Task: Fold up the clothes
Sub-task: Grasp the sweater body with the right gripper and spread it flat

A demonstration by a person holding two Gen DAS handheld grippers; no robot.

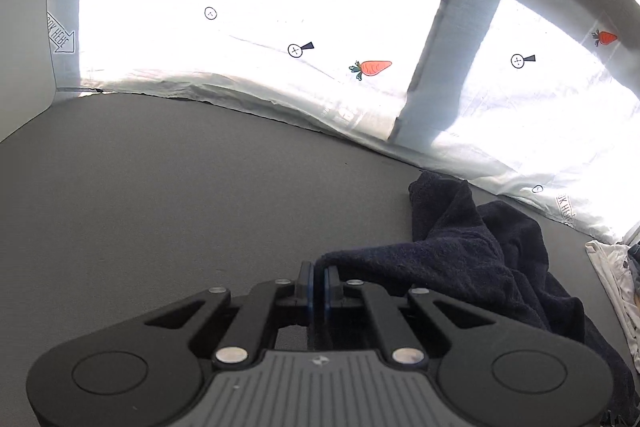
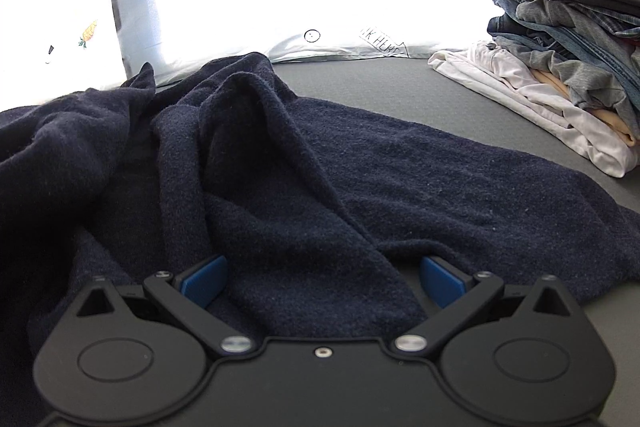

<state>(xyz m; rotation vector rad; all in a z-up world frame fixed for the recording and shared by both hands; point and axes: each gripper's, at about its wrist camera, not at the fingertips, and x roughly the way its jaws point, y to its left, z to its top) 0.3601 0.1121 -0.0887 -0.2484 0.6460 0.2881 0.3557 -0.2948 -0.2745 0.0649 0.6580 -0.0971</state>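
A navy fleece garment (image 2: 360, 163) lies crumpled on the grey table (image 2: 460, 95), bunched into ridges on its left side and flatter on its right. My right gripper (image 2: 322, 281) stands open low over its near edge. A thick fold of the cloth runs between its blue pads (image 2: 204, 281), which stand wide apart. In the left wrist view the same garment (image 1: 480, 251) is at the right. My left gripper (image 1: 319, 277) is shut on the garment's edge, and the cloth stretches from its tips off to the right.
A stack of folded clothes (image 2: 560, 39), dark trousers on top and white pieces at the bottom, stands at the right; its white edge (image 1: 612, 287) shows in the left wrist view. A bright white printed sheet (image 1: 280, 27) lines the table's far side. Bare grey table (image 1: 180, 187) lies to the left.
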